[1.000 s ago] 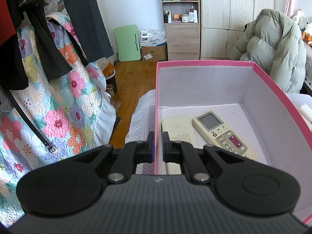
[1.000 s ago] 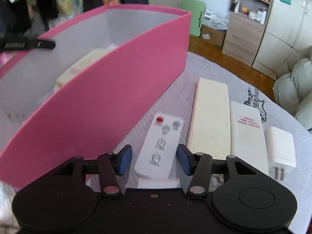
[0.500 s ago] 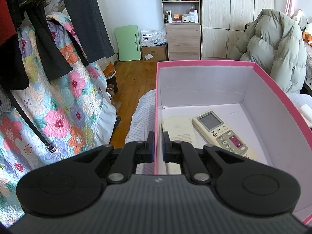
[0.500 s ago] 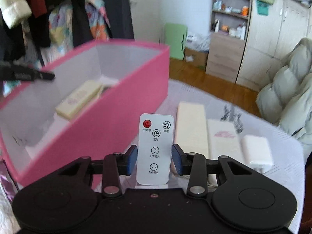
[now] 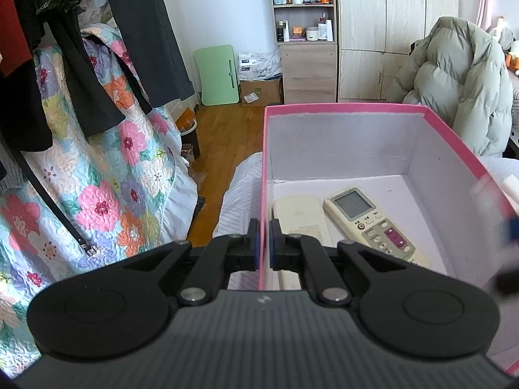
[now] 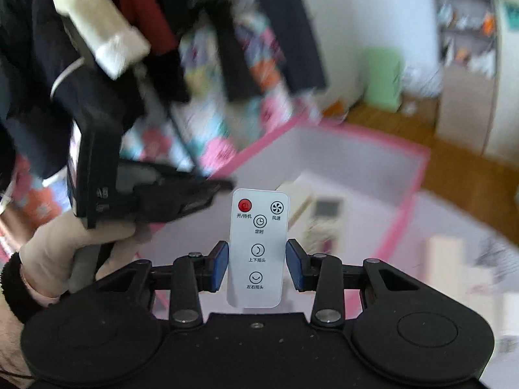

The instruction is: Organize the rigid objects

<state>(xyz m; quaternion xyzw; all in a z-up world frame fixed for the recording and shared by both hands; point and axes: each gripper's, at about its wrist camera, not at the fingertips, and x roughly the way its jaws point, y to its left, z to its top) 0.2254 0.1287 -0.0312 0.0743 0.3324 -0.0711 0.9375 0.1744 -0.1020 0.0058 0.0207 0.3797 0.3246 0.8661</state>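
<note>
1. left gripper (image 5: 264, 246) jaws pinch the pink box (image 5: 454, 136) wall, steadying it.
2. right gripper (image 6: 257, 267) jaws clamped on white fan remote (image 6: 258, 246), which i'm holding above the box so i can drop it beside the two remotes (image 5: 366, 223) inside.

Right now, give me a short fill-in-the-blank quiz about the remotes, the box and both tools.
1. The right tool grips a small white remote whose power button is ____.
2. The left tool is clamped on the wall of the ____ box.
3. The number of remotes lying inside that box is ____.

Missing words: red; pink; two
</note>
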